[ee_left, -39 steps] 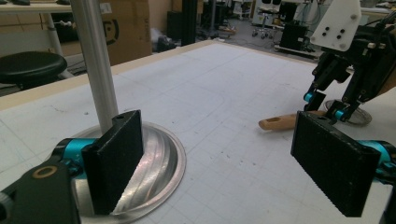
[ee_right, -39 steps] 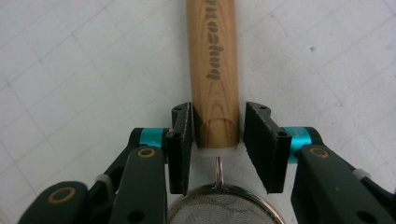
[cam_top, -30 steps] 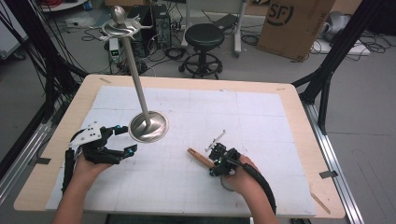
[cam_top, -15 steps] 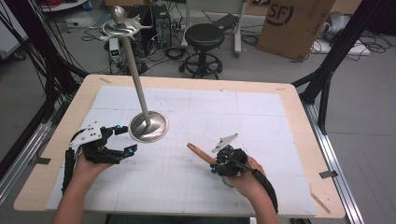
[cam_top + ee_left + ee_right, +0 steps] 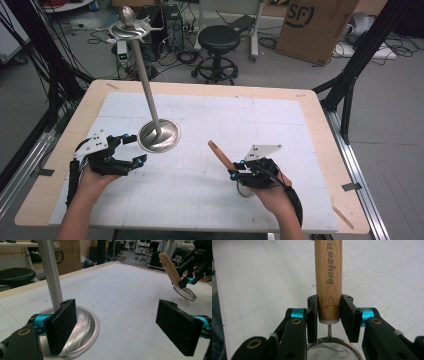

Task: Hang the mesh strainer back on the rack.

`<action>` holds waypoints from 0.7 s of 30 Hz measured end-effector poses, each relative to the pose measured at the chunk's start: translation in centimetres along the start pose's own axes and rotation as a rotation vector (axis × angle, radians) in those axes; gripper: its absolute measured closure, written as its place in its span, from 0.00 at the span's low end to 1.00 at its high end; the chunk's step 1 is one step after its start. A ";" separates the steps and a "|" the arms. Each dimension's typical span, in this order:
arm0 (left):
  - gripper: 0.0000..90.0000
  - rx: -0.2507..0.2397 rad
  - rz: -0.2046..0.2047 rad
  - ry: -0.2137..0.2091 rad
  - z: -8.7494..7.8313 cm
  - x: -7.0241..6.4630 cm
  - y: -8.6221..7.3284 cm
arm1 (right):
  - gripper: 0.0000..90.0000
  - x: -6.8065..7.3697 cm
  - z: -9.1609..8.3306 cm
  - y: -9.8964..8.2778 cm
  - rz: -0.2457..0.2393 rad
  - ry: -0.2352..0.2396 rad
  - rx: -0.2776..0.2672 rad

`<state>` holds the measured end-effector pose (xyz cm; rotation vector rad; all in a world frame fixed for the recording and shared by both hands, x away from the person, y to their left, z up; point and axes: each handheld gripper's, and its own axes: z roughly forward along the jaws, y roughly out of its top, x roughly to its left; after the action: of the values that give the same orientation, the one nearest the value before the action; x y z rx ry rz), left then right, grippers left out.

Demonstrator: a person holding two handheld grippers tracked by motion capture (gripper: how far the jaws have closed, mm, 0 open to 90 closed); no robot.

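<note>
A small strainer with a wooden handle (image 5: 220, 152) (image 5: 328, 277) and a wire mesh bowl (image 5: 329, 352) is held just above the table at the front right. My right gripper (image 5: 234, 171) (image 5: 328, 315) is shut on the handle's lower end, with the handle pointing up and away to the left. A metal stand with a round base (image 5: 159, 136) (image 5: 82, 325) and a thin pole (image 5: 147, 85) rises at the left centre. My left gripper (image 5: 136, 148) (image 5: 120, 327) is open beside the base, one pad (image 5: 62, 327) over its rim, nothing between the pads.
The stand's top (image 5: 129, 25) carries a disc with small hooks. A white gridded mat covers the wooden table (image 5: 310, 100). Beyond the far edge stand a black stool (image 5: 218, 40) and a cardboard box (image 5: 315, 22). In the left gripper view the strainer (image 5: 170, 268) hangs at the far right.
My right gripper has shifted a little to the right and upward with the strainer, and the wooden handle now tilts higher. The left gripper and the stand have stayed put.
</note>
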<state>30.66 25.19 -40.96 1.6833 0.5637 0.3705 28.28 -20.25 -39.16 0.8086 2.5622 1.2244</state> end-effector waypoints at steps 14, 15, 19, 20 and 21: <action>0.20 -0.004 0.005 -0.014 0.2 -0.3 0.2 | 0.76 -0.1 -1.3 -0.1 -0.037 0.050 -0.193; 0.20 -0.004 0.005 -0.014 0.2 -0.3 0.2 | 0.76 -0.1 -1.3 -0.1 -0.037 0.050 -0.193; 0.20 -0.009 0.008 -0.026 0.3 -0.5 0.3 | 0.76 -0.1 -1.5 -0.2 -0.038 0.064 -0.232; 0.20 -0.012 0.009 -0.029 0.3 -0.6 0.4 | 0.76 -0.1 -1.5 -0.1 -0.040 0.073 -0.246; 0.20 -0.012 0.009 -0.033 0.3 -0.6 0.4 | 0.76 -0.1 -1.5 -0.1 -0.040 0.073 -0.246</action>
<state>30.38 24.50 -40.58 1.6786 0.5286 0.3516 27.69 -21.36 -38.31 0.6688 2.4030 1.5441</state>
